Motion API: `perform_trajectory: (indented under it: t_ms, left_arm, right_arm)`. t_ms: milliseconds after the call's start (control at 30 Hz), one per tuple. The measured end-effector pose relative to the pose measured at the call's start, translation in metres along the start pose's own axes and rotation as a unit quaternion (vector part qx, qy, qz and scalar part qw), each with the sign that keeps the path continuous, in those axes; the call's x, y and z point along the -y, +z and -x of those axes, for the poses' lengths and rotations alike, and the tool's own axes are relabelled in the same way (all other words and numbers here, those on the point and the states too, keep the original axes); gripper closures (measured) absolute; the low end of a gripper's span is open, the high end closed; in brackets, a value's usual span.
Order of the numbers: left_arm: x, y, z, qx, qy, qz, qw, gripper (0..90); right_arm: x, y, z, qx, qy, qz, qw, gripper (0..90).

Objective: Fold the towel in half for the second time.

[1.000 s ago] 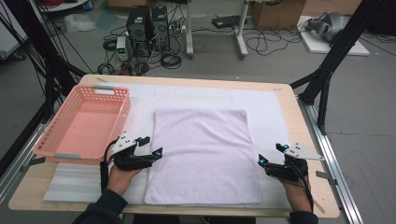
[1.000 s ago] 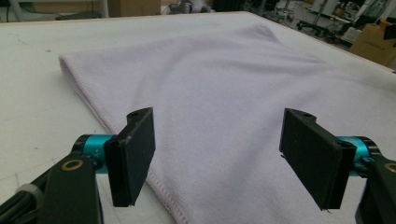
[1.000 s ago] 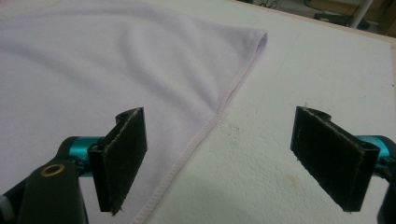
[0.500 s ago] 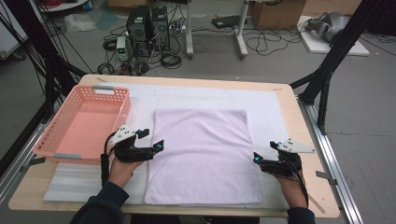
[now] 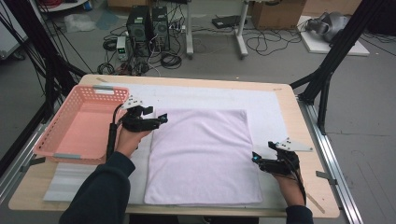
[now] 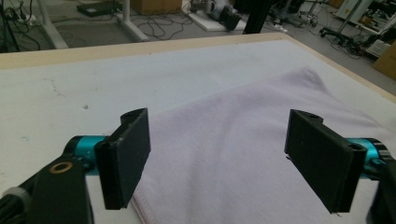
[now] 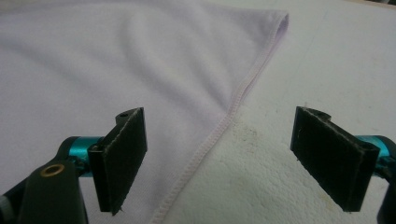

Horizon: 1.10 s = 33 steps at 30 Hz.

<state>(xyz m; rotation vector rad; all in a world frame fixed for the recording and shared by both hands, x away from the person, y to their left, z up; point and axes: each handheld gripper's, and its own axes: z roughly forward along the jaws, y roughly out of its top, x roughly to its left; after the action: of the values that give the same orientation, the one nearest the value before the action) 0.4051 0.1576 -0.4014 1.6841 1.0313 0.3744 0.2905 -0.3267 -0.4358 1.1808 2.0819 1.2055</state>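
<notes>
Hovering over the far left corner of the folded cloth (image 5: 203, 156), the left tool (image 5: 161, 119) has its jaws spread wide with nothing pinched; they have just been narrowing a little. Its partner, the right tool (image 5: 256, 158), sits released at the cloth's right hem, its jaws straddling the stitched edge without pressing it. Lying flat, the pale lilac cloth rests on a white mat (image 5: 266, 105) covering the tabletop (image 5: 306, 140). Beside the left hand stands a pink basket (image 5: 60, 149). No readable writing shows anywhere.

L gripper (image 6: 217, 163) jaws wide, nothing between; lilac towel (image 6: 243, 140) edge below, on white mat (image 6: 116, 79).
</notes>
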Motion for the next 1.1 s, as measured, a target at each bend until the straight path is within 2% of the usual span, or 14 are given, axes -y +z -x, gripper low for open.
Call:
perform_trajectory:
  t_ms: [33,133,233,333,433,467,567,633,800,867,900,1033,1067,1100]
  left_arm:
    - [-0.001,0.005,-0.004,0.000,-0.006,-0.006,1.0000,24.9]
    - [-0.001,0.015,-0.014,-0.019,-0.014,-0.021,0.9995,25.4]
    - [0.004,0.022,-0.025,-0.030,-0.038,-0.026,0.9985,26.4]
    - [0.010,0.029,-0.031,-0.046,-0.030,-0.048,0.9973,27.8]
    - [0.015,0.036,-0.036,-0.058,-0.029,-0.046,0.9968,29.9]
    - [0.016,0.038,-0.039,-0.064,-0.029,-0.053,0.9961,31.0]
    - [0.016,0.050,-0.043,-0.078,-0.023,-0.095,0.9922,31.7]
    - [0.015,0.058,-0.044,-0.088,-0.009,-0.109,0.9901,32.8]
    - [0.015,0.068,-0.045,-0.097,0.010,-0.112,0.9890,37.6]
    - [0.015,0.068,-0.044,-0.105,0.033,-0.117,0.9869,43.0]
    - [0.015,0.068,-0.044,-0.101,0.044,-0.119,0.9867,46.9]
    - [0.015,0.065,-0.046,-0.072,0.050,-0.119,0.9891,68.0]
    - [0.016,0.065,-0.045,-0.063,0.050,-0.118,0.9897,73.0]
    - [0.016,0.066,-0.045,-0.062,0.055,-0.119,0.9894,77.0]
  right_arm:
    - [0.000,0.001,0.000,-0.002,-0.002,0.000,1.0000,17.4]
    - [-0.001,0.001,-0.001,-0.004,-0.003,0.001,1.0000,17.4]
    - [-0.002,0.000,-0.001,-0.002,-0.001,0.002,1.0000,17.4]
    - [-0.001,0.001,0.000,-0.004,-0.003,0.001,1.0000,17.4]
    - [-0.001,0.004,0.000,-0.006,-0.005,0.000,1.0000,17.4]
    - [-0.001,0.005,0.000,-0.007,-0.005,-0.002,1.0000,17.4]
    - [-0.002,0.007,-0.001,-0.008,-0.006,-0.007,0.9999,17.4]
    - [-0.003,0.009,-0.002,-0.010,-0.006,-0.007,0.9999,17.4]
    - [-0.009,0.016,0.001,-0.011,-0.003,-0.015,0.9998,17.4]
    - [-0.014,0.023,0.005,-0.013,0.000,-0.027,0.9995,17.4]
    - [-0.017,0.028,0.008,-0.016,0.001,-0.031,0.9994,17.3]
    - [-0.032,0.057,0.016,-0.020,0.002,-0.071,0.9973,17.4]
    - [-0.035,0.064,0.018,-0.031,0.002,-0.082,0.9962,17.4]
    - [-0.039,0.070,0.021,-0.042,0.006,-0.091,0.9950,19.2]
